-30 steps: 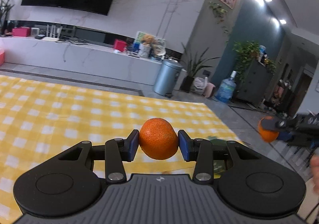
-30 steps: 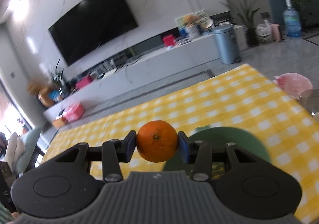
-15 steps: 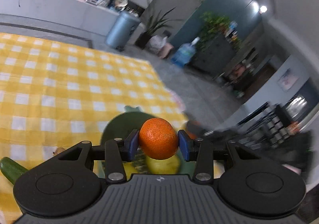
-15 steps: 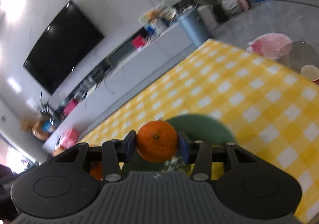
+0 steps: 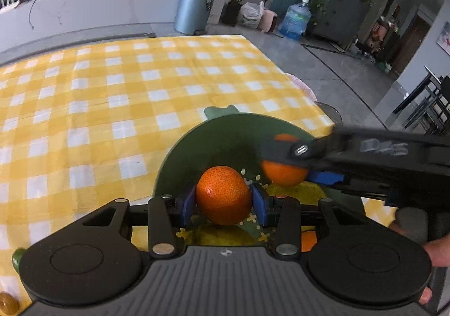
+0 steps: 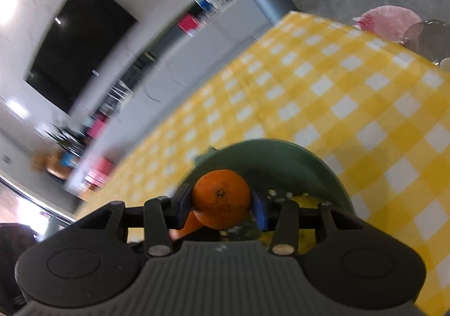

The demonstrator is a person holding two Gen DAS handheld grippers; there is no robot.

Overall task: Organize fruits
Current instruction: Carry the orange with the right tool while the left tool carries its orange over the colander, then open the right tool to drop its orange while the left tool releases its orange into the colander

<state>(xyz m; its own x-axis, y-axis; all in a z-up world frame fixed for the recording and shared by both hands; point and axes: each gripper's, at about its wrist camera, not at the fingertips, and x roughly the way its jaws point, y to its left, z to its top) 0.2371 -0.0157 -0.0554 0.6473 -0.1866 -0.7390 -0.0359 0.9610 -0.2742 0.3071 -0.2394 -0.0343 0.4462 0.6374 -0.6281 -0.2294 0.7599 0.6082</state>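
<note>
Covering most of the table, yellow-and-white checked cloth [image 5: 118,96] runs from 9 o'clock up to 1 o'clock in the left wrist view. Green bowl [image 5: 225,133] sits on it near the cloth's right edge, at dead centre to 6 o'clock; small tab on its far rim at 12 o'clock. Yellow fruit [image 5: 306,192] lies in the bowl bottom, partly hidden by gripper bodies; what kind, can't tell.

Left gripper [image 5: 223,200] over the bowl's near side, blue pads partly closed and pressing both sides of an orange [image 5: 223,195]. Right gripper [image 6: 222,203] enters from 3 o'clock in the left view, also over the bowl, pads clamped on a second orange [image 6: 221,197], stem end facing the camera. In the left view that second orange sits at 2 o'clock of the first one, close but not touching. Both oranges are above the bowl interior, not resting on it as far as can be seen.

A hand [image 5: 437,251] shows at the right edge, 4 o'clock. Right view is motion-blurred in the background.
</note>
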